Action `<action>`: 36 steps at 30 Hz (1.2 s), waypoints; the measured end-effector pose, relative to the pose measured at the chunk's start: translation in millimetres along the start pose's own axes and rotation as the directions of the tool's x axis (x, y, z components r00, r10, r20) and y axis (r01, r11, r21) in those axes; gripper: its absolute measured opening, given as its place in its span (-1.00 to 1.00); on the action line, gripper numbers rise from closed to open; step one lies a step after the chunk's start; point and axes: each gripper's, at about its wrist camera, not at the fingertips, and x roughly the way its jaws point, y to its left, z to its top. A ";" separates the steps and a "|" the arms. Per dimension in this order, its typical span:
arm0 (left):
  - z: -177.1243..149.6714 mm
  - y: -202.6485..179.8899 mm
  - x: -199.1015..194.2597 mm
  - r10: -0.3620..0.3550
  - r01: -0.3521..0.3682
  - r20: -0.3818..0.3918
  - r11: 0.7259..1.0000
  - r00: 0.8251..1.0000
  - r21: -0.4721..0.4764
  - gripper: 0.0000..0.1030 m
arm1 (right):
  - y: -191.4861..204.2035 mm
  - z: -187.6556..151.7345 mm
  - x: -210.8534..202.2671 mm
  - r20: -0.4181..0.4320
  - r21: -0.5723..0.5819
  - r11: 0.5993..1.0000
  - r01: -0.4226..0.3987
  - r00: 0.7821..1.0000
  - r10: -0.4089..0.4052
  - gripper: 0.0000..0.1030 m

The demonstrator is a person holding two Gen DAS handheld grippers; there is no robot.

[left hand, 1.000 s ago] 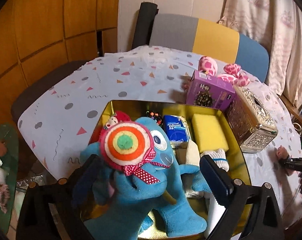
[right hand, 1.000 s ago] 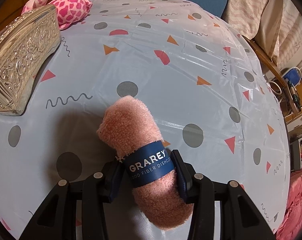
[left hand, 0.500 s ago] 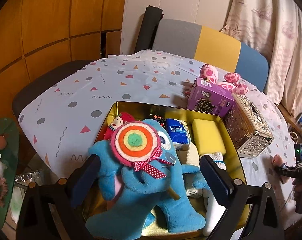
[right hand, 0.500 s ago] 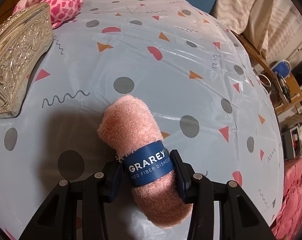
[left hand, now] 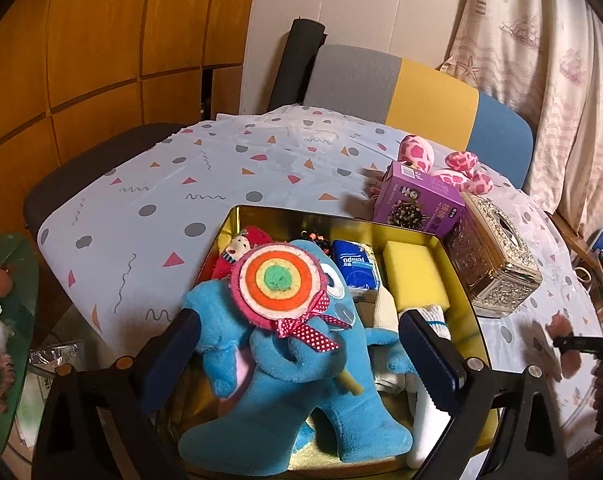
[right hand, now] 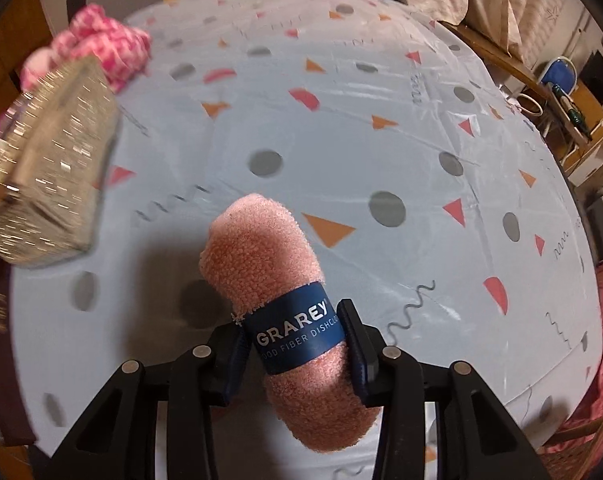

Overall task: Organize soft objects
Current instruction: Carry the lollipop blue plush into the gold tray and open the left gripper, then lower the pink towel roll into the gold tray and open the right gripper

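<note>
A blue plush toy [left hand: 301, 400] with a felt lollipop [left hand: 279, 280] lies in the gold tin [left hand: 325, 216], beside a yellow sponge [left hand: 413, 280], a tissue pack [left hand: 355, 270] and a small red doll [left hand: 241, 248]. My left gripper [left hand: 299, 352] is open, its fingers either side of the plush without pressing it. In the right wrist view a rolled pink dishcloth [right hand: 261, 248] with a blue paper band sits between the pads of my right gripper [right hand: 297, 340]. The jaws are closing on it and the pads press the band. The roll hangs just above the tablecloth.
A silver embossed tissue box [left hand: 493, 264] [right hand: 49, 184] stands right of the tin, with a purple carton [left hand: 417, 204] and a pink spotted plush [left hand: 457, 168] [right hand: 105, 48] behind it. A chair back [left hand: 397, 80] is at the far table edge. A cluttered desk [right hand: 561, 96] lies right.
My right gripper has risen a little with the pink roll and rolled, so the table now looks tilted. The left gripper has tipped up slightly; the plush has stayed in the tin.
</note>
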 end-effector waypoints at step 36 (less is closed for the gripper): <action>5.4 21.1 -6.9 0.065 -0.064 0.014 0.997 0.998 -0.031 0.99 | 334.7 -17.1 -45.4 0.002 -0.535 0.785 -0.311 0.929 0.369 0.13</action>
